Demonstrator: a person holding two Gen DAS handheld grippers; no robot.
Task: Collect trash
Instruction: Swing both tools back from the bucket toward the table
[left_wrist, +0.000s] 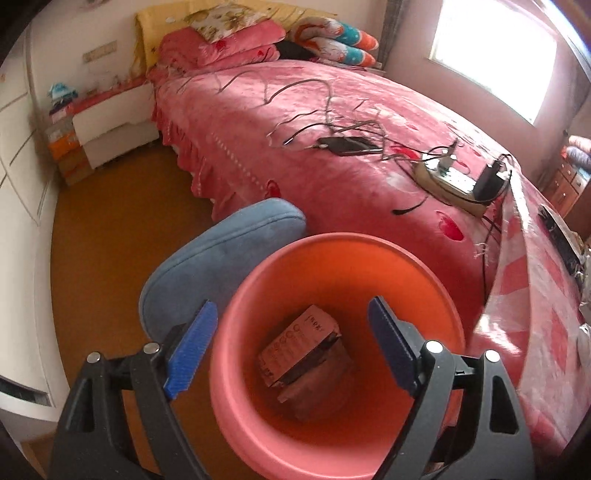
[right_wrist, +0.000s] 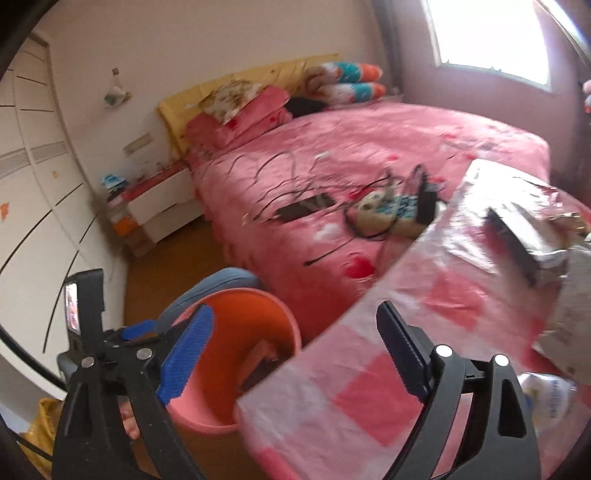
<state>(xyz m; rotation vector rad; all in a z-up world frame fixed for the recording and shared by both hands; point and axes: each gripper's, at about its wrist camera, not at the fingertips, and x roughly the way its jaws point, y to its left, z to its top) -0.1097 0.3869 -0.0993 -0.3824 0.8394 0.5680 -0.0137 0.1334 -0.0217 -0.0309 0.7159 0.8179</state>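
One box (left_wrist: 303, 354) lies in my bin (left_wrist: 332, 243); both grippers (left_wrist: 291, 347) (right_wrist: 295, 354) gape empty, wrappers (right_wrist: 550, 243) left on the table (right_wrist: 369, 387).

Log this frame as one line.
left hand-held gripper: open, above pink bin | cardboard box: inside bin | right hand-held gripper: open, empty

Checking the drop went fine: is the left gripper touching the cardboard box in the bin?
Apart. The left wrist view shows the left gripper open above the bin, with the cardboard box lying free at the bottom.
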